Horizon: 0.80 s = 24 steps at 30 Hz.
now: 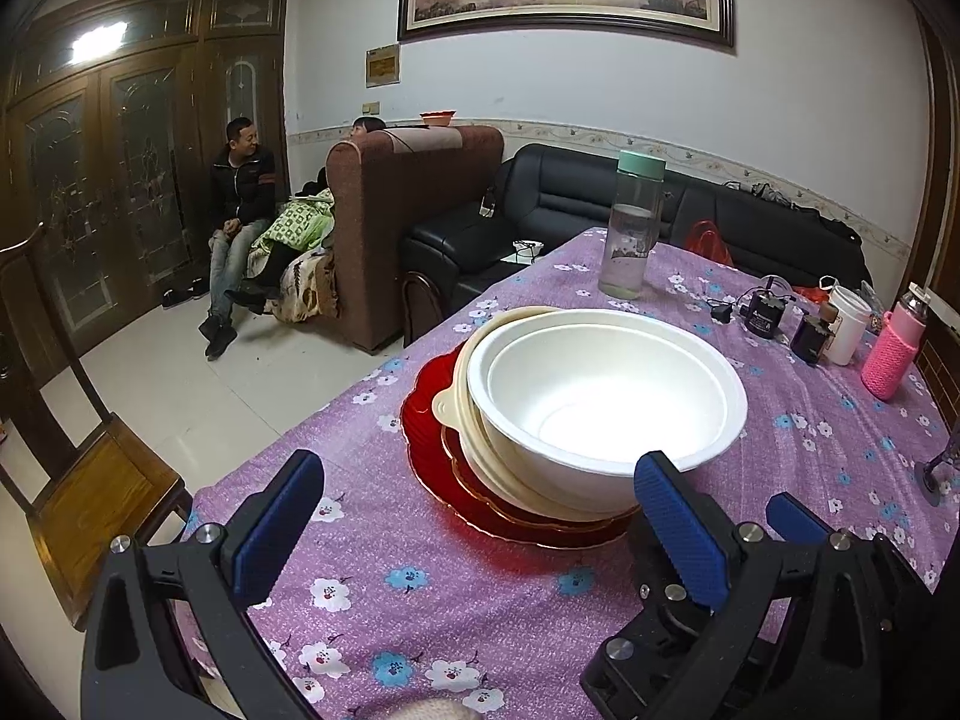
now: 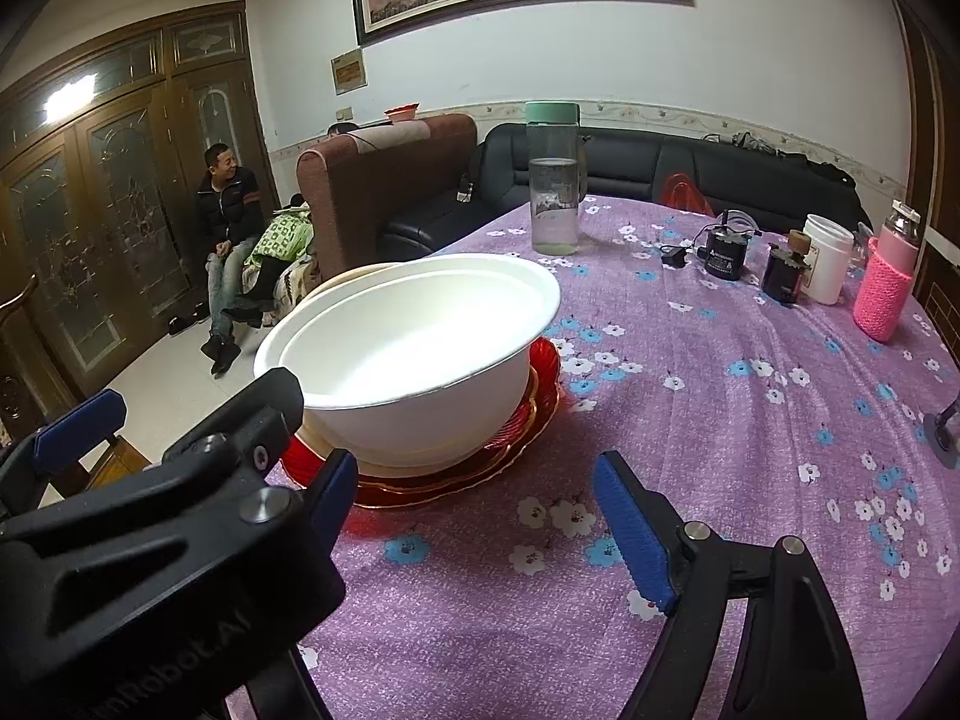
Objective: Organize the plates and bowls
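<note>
- A table in a purple flowered cloth (image 1: 420,588) is standing in a living room, with two sofas behind it and two people sitting there.
- Two white bowls (image 1: 606,396) are sitting nested on one cream dish (image 1: 462,402) and two red plates (image 1: 432,456).
- The left gripper (image 1: 480,534) and right gripper (image 2: 474,516) are hovering wide open before the stack, holding nothing.
- Two bottles are standing farther back.

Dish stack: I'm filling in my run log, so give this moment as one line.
stack: white plastic bowl in cream bowl on red glass plates | left gripper: open, empty | right gripper: open, empty
</note>
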### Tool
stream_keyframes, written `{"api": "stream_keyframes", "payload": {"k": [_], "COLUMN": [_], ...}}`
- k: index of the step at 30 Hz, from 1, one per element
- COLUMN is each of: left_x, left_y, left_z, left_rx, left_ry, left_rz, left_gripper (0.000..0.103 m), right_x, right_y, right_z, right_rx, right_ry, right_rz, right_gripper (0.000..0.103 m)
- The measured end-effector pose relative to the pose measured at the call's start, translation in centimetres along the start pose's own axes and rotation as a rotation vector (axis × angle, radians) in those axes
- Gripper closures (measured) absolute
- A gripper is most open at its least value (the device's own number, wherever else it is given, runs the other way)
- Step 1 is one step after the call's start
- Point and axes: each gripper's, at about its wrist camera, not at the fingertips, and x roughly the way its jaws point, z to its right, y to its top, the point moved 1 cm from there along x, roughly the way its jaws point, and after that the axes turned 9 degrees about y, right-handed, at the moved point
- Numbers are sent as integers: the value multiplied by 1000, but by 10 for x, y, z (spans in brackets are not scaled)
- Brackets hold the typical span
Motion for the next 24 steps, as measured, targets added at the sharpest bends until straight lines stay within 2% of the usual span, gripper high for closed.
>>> {"api": "stream_keyframes", "payload": {"k": [24], "left_x": [5], "left_y": [-2], "left_z": [-4], "left_rx": [-8], "left_ry": [7], "left_rz": [-20], "left_gripper": [0], "right_x": [9], "right_y": [-2], "right_z": [-2], "right_rx": [1], "right_ry": [11], "right_rz": [-26], "right_gripper": [17]}}
